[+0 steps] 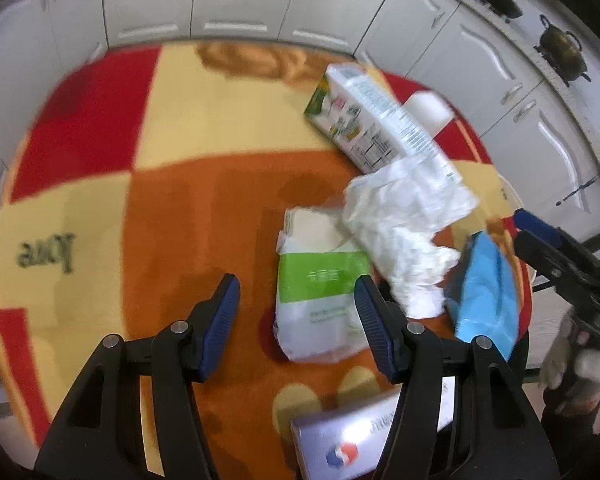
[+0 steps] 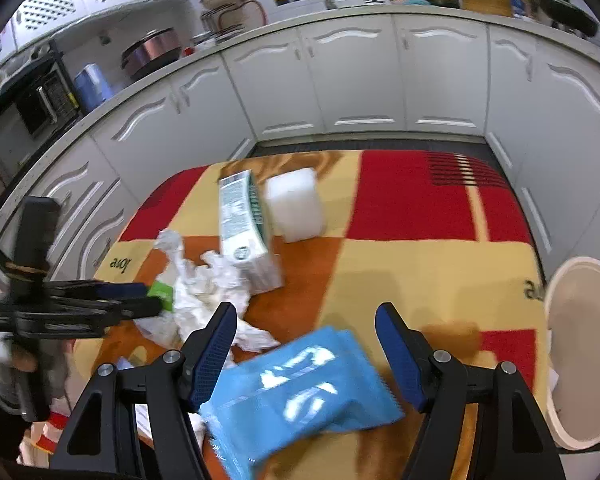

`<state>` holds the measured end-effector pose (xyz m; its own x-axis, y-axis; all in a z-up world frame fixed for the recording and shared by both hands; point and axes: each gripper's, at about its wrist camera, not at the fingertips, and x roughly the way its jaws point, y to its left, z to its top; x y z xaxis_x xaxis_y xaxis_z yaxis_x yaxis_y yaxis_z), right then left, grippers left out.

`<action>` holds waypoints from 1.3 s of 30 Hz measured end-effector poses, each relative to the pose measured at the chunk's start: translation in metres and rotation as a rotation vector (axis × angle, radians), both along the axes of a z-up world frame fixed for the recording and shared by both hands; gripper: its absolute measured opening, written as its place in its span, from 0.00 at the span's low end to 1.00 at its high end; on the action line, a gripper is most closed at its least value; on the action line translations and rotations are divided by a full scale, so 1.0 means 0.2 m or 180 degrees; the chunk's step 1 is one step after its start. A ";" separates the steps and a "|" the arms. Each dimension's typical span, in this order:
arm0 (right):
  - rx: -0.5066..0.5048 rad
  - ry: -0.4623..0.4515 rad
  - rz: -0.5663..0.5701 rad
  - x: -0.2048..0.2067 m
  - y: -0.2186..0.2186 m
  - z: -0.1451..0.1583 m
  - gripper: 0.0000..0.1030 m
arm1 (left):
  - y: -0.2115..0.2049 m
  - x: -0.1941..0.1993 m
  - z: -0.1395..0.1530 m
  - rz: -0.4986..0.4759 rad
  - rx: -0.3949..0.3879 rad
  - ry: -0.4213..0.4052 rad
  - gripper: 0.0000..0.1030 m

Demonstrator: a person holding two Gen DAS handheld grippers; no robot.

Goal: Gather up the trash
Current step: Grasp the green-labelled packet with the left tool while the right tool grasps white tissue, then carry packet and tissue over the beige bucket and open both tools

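The blue packet [image 2: 300, 392] lies between the right gripper's [image 2: 306, 354] spread fingers [image 2: 214, 354], touching neither visibly.

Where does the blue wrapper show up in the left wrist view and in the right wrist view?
Left wrist view: the blue wrapper lies at the right, beside the crumpled white tissue, outside the left gripper fingers.
Right wrist view: the blue wrapper fills the bottom centre, below and between the right gripper fingers.
Shared landmark: the milk carton lying on the checked cloth.
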<state>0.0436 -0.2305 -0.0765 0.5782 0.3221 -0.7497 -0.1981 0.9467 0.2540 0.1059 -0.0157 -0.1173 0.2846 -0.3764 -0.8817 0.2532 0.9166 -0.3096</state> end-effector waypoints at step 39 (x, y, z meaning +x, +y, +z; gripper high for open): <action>0.0209 -0.0356 0.0462 -0.02 0.25 0.16 0.21 | 0.10 -0.16 0.45 0.0013 -0.0280 -0.0862 0.10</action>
